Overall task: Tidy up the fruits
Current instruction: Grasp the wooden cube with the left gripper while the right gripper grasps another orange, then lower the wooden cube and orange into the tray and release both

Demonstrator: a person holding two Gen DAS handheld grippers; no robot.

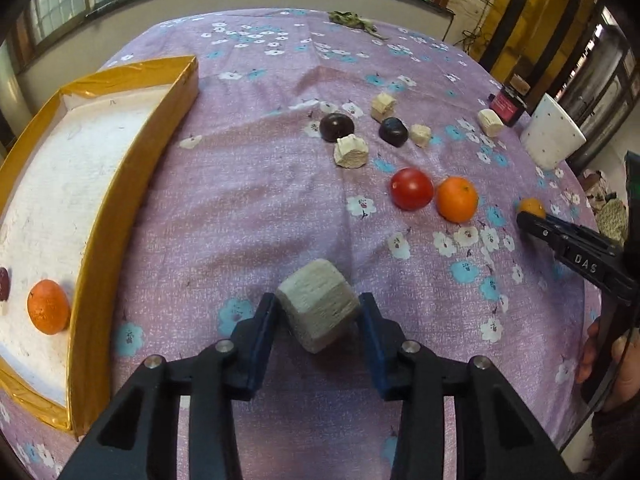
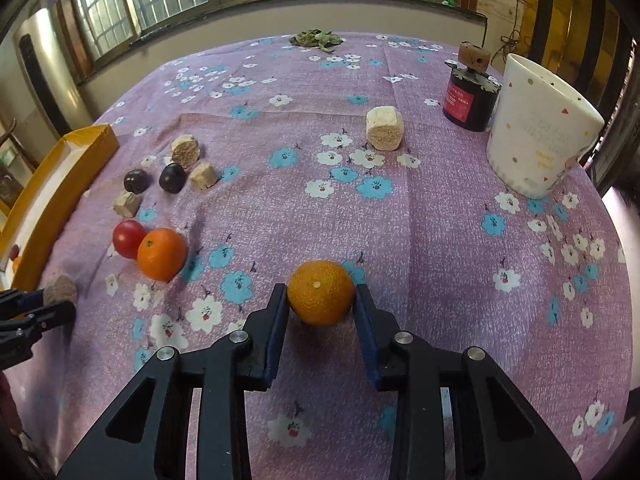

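Note:
My left gripper (image 1: 319,303) points down at the flowered purple cloth, and its blue pads press both sides of a beige block (image 1: 318,314). My right gripper (image 2: 321,294) is shut on a small orange (image 2: 321,298) resting on the cloth. The left wrist view shows that same orange (image 1: 531,205) at the far right, at the tips of the right gripper. A red tomato (image 1: 412,189) and a second orange (image 1: 457,199) lie side by side between the two grippers. Two dark plums (image 1: 337,127) (image 1: 393,131) sit farther back. The yellow-walled box (image 1: 120,184) at the left holds another orange (image 1: 49,306).
Several beige blocks (image 1: 351,152) are scattered among the plums, and one (image 2: 384,128) stands apart. A white dotted cup (image 2: 540,132) and a dark jar (image 2: 468,100) stand at the back right. Dried leaves (image 2: 316,38) lie at the far edge.

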